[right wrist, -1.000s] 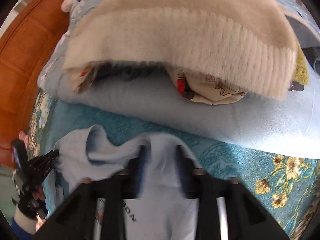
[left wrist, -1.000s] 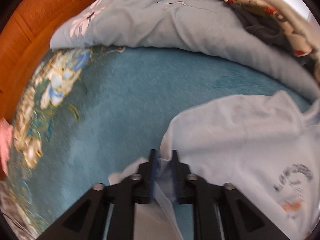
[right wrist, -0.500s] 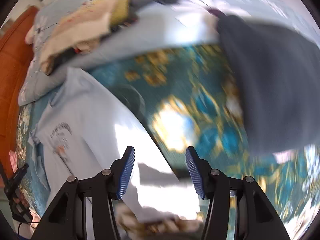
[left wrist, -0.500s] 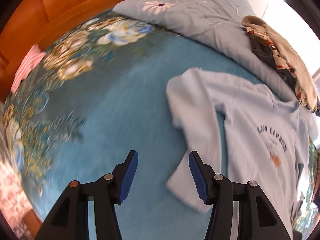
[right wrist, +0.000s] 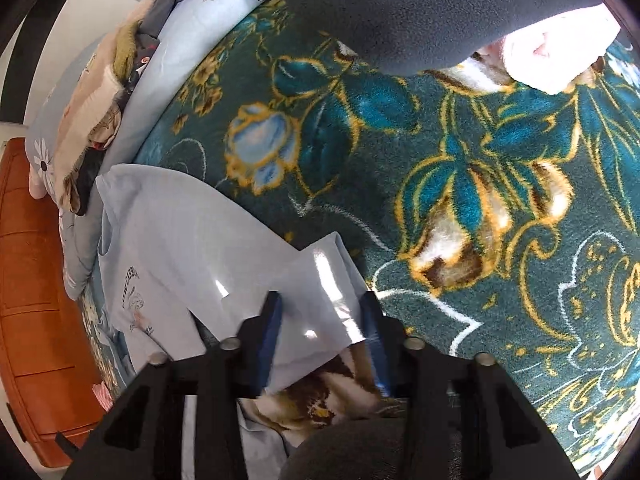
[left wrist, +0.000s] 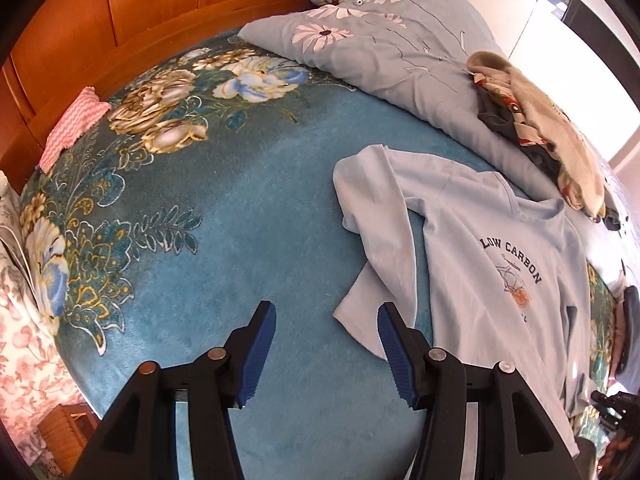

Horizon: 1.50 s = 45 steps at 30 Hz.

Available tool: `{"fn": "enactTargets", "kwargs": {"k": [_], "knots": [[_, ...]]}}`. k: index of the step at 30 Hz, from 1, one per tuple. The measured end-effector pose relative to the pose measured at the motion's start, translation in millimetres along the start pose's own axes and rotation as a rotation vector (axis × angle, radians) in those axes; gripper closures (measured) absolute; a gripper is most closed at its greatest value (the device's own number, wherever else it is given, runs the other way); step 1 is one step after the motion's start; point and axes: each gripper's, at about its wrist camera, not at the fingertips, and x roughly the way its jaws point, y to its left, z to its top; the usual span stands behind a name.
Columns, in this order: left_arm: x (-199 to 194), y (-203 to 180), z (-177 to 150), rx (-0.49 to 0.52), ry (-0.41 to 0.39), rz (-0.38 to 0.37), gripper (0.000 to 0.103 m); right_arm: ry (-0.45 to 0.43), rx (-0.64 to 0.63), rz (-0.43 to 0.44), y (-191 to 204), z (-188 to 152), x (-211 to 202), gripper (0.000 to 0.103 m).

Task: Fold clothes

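A pale blue long-sleeved shirt (left wrist: 492, 280) with a "LOW CARBON" print lies spread face up on the teal floral blanket (left wrist: 240, 220). One sleeve is bent, and its cuff (left wrist: 360, 320) rests just ahead of my left gripper's right finger. My left gripper (left wrist: 326, 344) hovers open over bare blanket with nothing between its fingers. In the right wrist view the shirt (right wrist: 168, 240) runs off to the left. Its other sleeve end (right wrist: 320, 300) lies flat between the fingers of my right gripper (right wrist: 322, 320), whose jaws are closing around it with a gap still showing.
A pale blue daisy-print duvet (left wrist: 380, 48) lies along the far side with a heap of clothes (left wrist: 552, 128) on it. The wooden headboard (left wrist: 140, 12) and a pink striped cloth (left wrist: 74, 124) are at the left. A dark grey garment (right wrist: 420, 8) lies beyond my right gripper.
My left gripper let go of the sleeve, opened, and drew back and up. My right gripper released the shirt's top, swung to the other sleeve end, and its jaws have narrowed.
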Motion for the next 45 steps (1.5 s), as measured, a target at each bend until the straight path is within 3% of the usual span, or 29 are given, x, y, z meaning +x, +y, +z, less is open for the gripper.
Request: {"fn": "enactTargets", "kwargs": {"k": [1, 6, 14, 17, 19, 23, 26, 32, 34, 37, 43, 45], "knots": [[-0.1, 1.5, -0.7, -0.003, 0.005, 0.002, 0.046, -0.006, -0.014, 0.01, 2.9, -2.0, -2.8, 0.096], [-0.4, 7.8, -6.0, -0.024, 0.018, 0.0, 0.046, -0.081, -0.112, 0.064, 17.7, -5.9, -39.2, 0.099], [7.6, 10.4, -10.8, -0.029, 0.038, -0.002, 0.046, -0.39, -0.271, 0.021, 31.0, 9.5, -170.3, 0.1], [14.9, 7.7, -12.9, -0.026, 0.059, -0.006, 0.046, -0.467, -0.315, -0.014, 26.7, 6.8, -207.7, 0.1], [20.5, 4.5, -15.4, -0.021, 0.078, -0.012, 0.046, -0.459, -0.318, -0.082, 16.6, 8.6, -208.0, 0.1], [29.5, -3.3, -20.0, 0.008, 0.108, -0.015, 0.046, -0.363, -0.232, -0.289, -20.2, 20.2, -168.7, 0.1], [36.2, -8.0, -22.2, 0.023, 0.132, -0.019, 0.046, -0.323, -0.157, -0.307, -40.5, 25.2, -148.1, 0.1], [57.2, -28.9, -24.0, 0.083, 0.174, -0.037, 0.045, -0.307, -0.174, -0.318, -33.8, 26.9, -140.9, 0.099], [63.9, -39.5, -23.1, 0.109, 0.182, -0.051, 0.045, -0.312, -0.191, -0.327, -28.0, 26.3, -143.7, 0.093], [76.1, -55.9, -21.8, 0.153, 0.195, -0.058, 0.045, -0.368, -0.21, -0.367, -15.9, 21.9, -163.8, 0.055], [104.2, -78.2, -28.8, 0.25, 0.226, 0.003, 0.045, -0.424, -0.265, -0.333, 17.5, 13.3, -180.2, 0.052], [103.6, -75.7, -31.7, 0.257, 0.208, 0.017, 0.051, -0.412, -0.289, -0.315, 31.0, 11.3, -175.7, 0.051]]}}
